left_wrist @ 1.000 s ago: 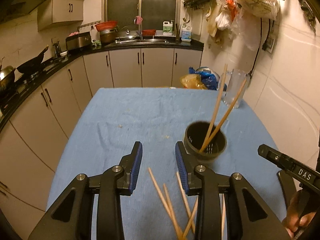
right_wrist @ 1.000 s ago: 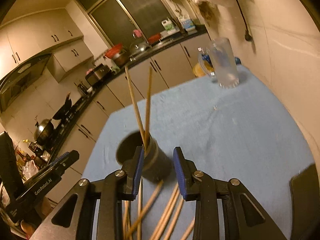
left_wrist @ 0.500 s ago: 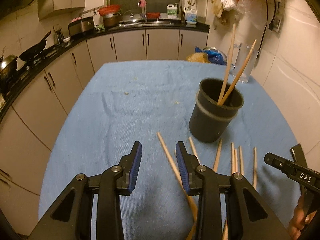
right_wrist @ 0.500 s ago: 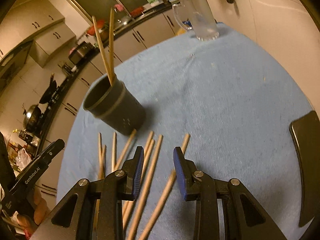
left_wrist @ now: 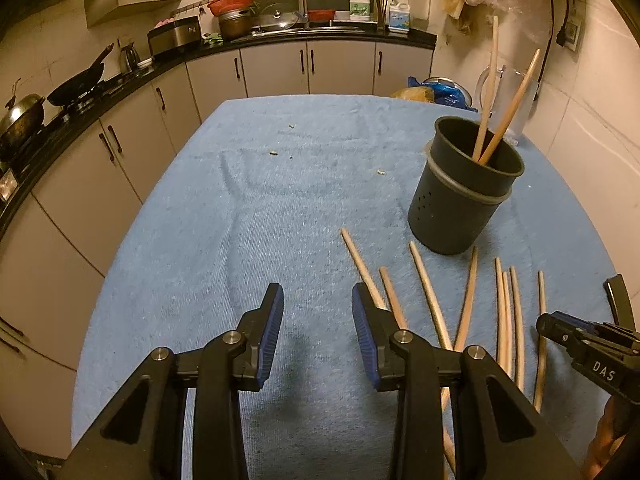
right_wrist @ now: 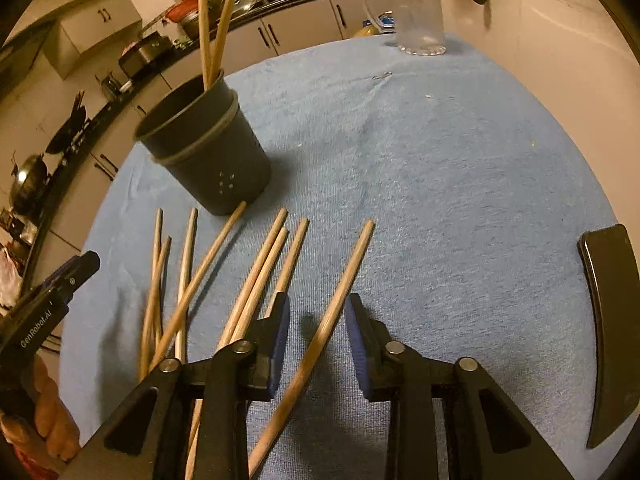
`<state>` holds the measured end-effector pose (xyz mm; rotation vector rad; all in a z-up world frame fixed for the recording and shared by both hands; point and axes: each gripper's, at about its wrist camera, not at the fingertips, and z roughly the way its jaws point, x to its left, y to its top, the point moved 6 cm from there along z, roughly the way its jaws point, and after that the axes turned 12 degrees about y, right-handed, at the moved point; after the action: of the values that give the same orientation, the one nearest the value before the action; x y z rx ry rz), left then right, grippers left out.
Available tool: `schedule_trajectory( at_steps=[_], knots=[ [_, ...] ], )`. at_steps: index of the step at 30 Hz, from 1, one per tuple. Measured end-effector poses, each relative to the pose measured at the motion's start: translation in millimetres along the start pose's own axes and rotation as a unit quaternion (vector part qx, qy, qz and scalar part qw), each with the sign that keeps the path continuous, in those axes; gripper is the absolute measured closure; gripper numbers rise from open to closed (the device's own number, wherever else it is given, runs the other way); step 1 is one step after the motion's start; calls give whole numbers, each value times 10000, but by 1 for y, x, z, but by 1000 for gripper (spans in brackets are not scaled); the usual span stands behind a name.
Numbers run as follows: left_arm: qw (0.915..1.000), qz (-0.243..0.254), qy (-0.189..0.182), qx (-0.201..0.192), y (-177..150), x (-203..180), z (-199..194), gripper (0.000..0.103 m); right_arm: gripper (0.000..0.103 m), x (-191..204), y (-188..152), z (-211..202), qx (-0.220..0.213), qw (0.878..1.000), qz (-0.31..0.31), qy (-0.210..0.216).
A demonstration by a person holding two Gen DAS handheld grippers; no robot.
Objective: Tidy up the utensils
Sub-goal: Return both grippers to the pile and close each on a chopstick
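Wooden chopsticks [right_wrist: 256, 280] beside dark holder [right_wrist: 208, 152]; both hand-held grippers [left_wrist: 316, 320] [right_wrist: 314, 320] spread, clear jug [right_wrist: 416, 12] behind

Pale wooden chopsticks [right_wrist: 332, 300], dark grey holder [right_wrist: 212, 160], blue cloth [right_wrist: 440, 200], blue-padded black tongs [right_wrist: 316, 316].

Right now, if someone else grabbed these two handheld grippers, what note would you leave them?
Left gripper: open, empty, above bare cloth just left of the loose chopsticks.
Right gripper: open, straddling the rightmost chopstick, not yet closed on it.
Holder: upright on the cloth, with two chopsticks standing in it.
Loose chopsticks: eight, counting the straddled one, lie fanned on the cloth in front of the holder.
Done: two in the holder.
Left: likely close on the straddled one, drop it in the holder, then repeat for the others.
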<state>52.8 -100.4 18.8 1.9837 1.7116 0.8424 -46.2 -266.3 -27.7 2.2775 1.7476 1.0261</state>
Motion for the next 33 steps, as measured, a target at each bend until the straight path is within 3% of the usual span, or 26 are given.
schedule_trajectory(
  at_steps=[5, 11, 15, 19, 23, 33],
  knots=[
    [10000, 11, 12, 47, -2, 0, 3, 69, 90, -2, -3, 7, 116, 9997, -143, -170],
    [9999, 16, -12, 108, -2, 0, 6, 63, 90, -8, 0, 4, 128, 9990, -234, -361],
    [9981, -48, -356, 502, -6, 1, 17, 62, 90, -18, 2, -1, 99, 9991, -131, -402],
    [9902, -313, -818, 1088, -10, 6, 34, 62, 90, -30, 2, -7, 62, 9992, -6, -397],
    [9835, -370, -1096, 1394, -11, 1, 41, 63, 90, -38, 0, -11, 24, 9995, 139, -266],
    [9806, -413, -852, 1713, 5, -14, 68, 67, 90, -42, -2, -14, -4, 9997, 219, -84]
  ],
)
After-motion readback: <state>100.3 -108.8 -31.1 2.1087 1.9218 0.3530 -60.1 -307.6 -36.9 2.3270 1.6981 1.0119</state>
